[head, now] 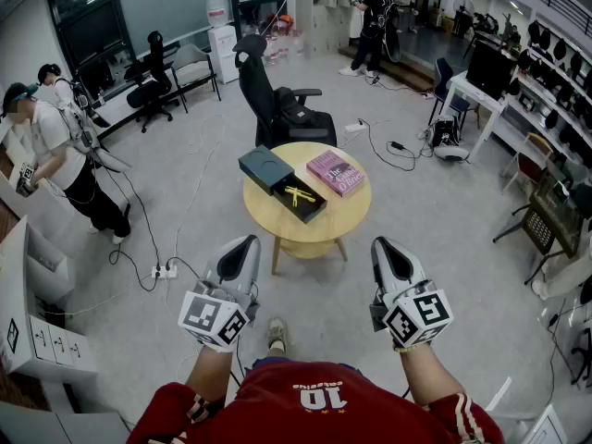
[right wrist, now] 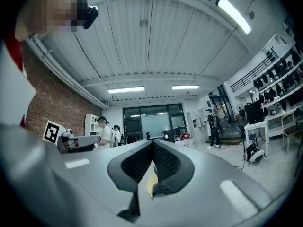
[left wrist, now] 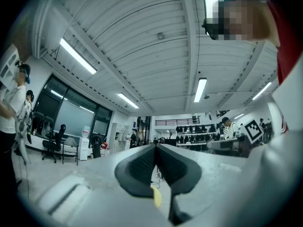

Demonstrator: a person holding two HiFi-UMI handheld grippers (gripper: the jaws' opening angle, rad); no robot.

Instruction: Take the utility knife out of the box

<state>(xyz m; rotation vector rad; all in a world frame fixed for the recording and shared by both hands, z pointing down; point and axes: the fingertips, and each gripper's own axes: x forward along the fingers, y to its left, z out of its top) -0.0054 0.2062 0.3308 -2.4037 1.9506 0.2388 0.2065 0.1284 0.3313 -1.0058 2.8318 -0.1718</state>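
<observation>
A yellow utility knife (head: 299, 195) lies in an open dark box (head: 294, 198) on a small round wooden table (head: 268, 213) ahead in the head view. The box lid (head: 265, 168) rests at the box's upper left. My left gripper (head: 240, 251) and right gripper (head: 389, 251) hover side by side short of the table, well apart from the box, both shut with nothing between the jaws. In the left gripper view my left gripper (left wrist: 155, 148) has its pads pressed together; in the right gripper view my right gripper (right wrist: 153, 143) looks the same. Both point level into the room.
A pink book (head: 335, 173) lies on the table's right side. A black office chair (head: 277, 104) stands behind the table. Cables and a power strip (head: 164, 271) run over the floor at left. A person (head: 55, 160) stands at far left; a white cabinet (head: 32, 308) is near my left.
</observation>
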